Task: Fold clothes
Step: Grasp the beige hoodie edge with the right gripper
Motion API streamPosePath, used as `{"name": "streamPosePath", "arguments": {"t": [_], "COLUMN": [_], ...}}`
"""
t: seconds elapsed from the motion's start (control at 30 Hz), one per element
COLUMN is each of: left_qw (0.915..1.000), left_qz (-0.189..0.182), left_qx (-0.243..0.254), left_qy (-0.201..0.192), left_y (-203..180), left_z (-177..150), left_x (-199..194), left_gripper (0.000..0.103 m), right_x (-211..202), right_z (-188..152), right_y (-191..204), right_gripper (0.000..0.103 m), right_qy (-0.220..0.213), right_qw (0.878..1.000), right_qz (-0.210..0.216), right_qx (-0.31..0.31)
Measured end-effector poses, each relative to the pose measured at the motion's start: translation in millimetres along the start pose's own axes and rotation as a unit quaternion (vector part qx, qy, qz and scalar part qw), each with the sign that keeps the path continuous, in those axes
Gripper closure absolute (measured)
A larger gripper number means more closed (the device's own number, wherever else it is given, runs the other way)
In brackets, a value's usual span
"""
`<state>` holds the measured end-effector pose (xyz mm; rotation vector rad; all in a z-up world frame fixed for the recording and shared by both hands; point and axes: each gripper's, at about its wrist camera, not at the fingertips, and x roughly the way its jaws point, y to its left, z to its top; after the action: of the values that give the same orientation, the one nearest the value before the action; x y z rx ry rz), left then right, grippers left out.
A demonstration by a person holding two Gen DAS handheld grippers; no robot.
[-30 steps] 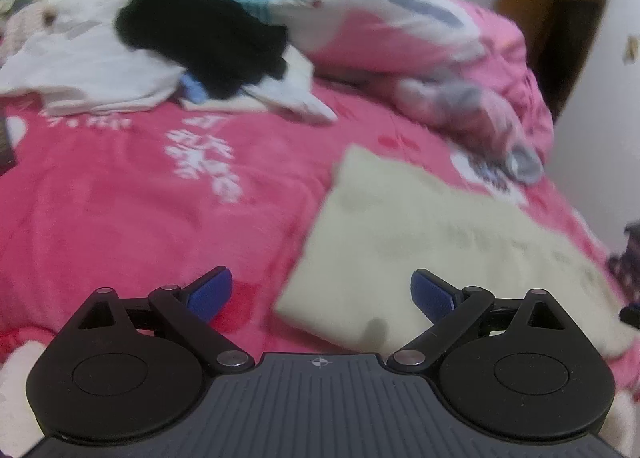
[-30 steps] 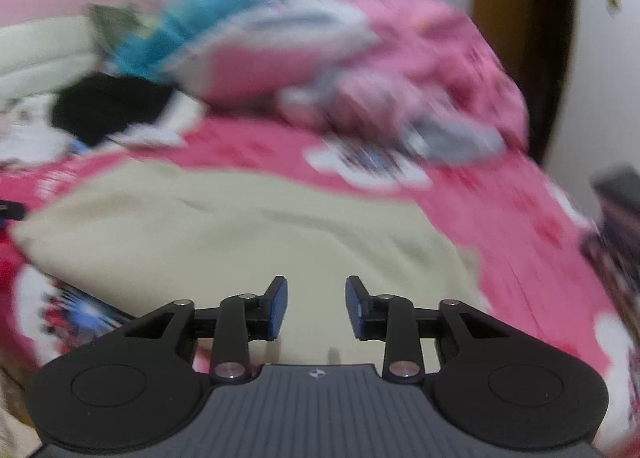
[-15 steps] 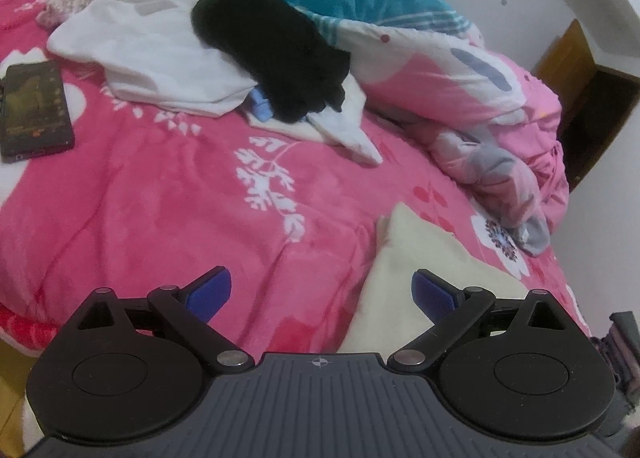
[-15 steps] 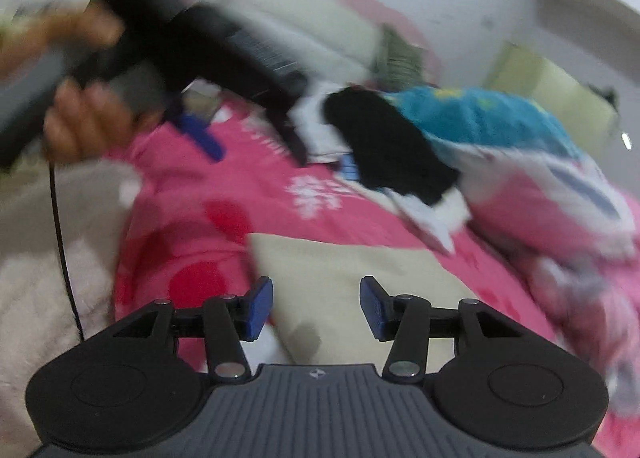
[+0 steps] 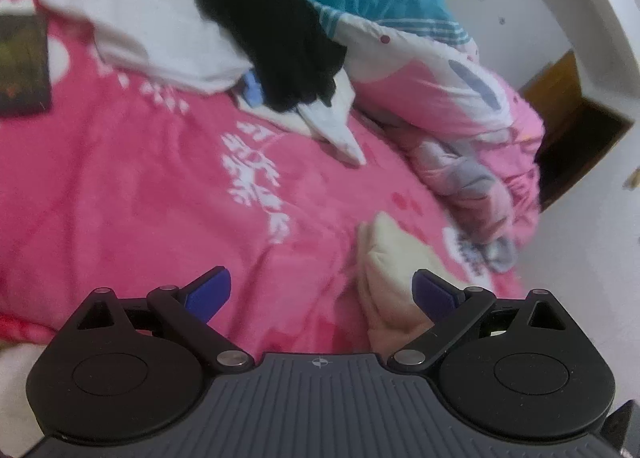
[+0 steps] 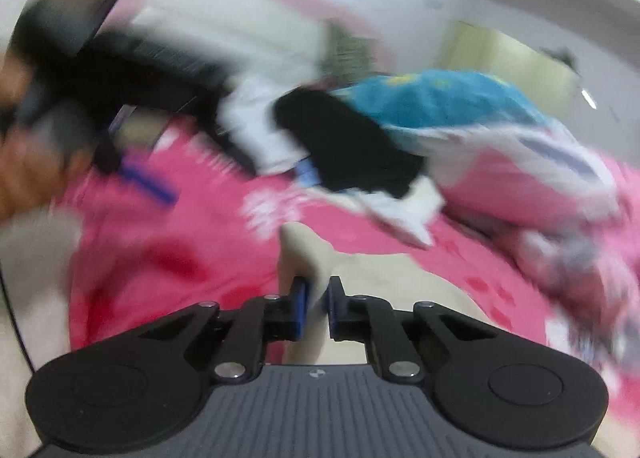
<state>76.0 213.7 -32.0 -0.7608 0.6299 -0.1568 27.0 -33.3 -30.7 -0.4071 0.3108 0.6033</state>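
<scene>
The right claw (image 6: 316, 308) is pinching a raised corner of the cream fleece garment (image 6: 384, 278), which lies on the pink floral bed blanket (image 5: 120, 185); the left claw (image 5: 322, 292) hangs spread wide, empty, just beside the garment's corner; black and white clothes (image 5: 276, 45) are piled beyond the garment.

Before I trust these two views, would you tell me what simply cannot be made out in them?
- Right wrist view: the left claw and the hand holding it are smeared by motion blur.
- Both views: the cream garment is cut off by each claw's body, so its fold state is unknown.
- Left wrist view: the dark flat object is cut by the left edge.
- Right claw: how much cloth it pinches is hidden by its pads.
</scene>
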Motion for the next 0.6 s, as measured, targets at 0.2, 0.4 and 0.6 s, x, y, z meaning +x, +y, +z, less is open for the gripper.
{"name": "streamPosePath", "arguments": {"t": [0.2, 0.4, 0.6], "left_qw": [0.9899, 0.9835, 0.9799], "left_qz": [-0.099, -0.080, -0.064], "left_qx": [-0.073, -0.052, -0.033], "left_qy": [0.071, 0.153, 0.186], "left_y": [1.1, -16.5, -23.8], "left_z": [16.0, 14.7, 20.2], "left_x": [44.4, 98.9, 134.4], "left_gripper": [0.005, 0.005, 0.006], "right_x": [-10.1, -9.1, -3.1], "right_z": [-7.3, -12.1, -13.0], "right_y": [-55.5, -50.6, -22.4], "right_gripper": [0.093, 0.093, 0.093], "right_qy": [0.006, 0.006, 0.007], "right_qw": [0.987, 0.988, 0.996], "right_qz": [0.017, 0.023, 0.025], "right_qx": [0.162, 0.156, 0.080]}}
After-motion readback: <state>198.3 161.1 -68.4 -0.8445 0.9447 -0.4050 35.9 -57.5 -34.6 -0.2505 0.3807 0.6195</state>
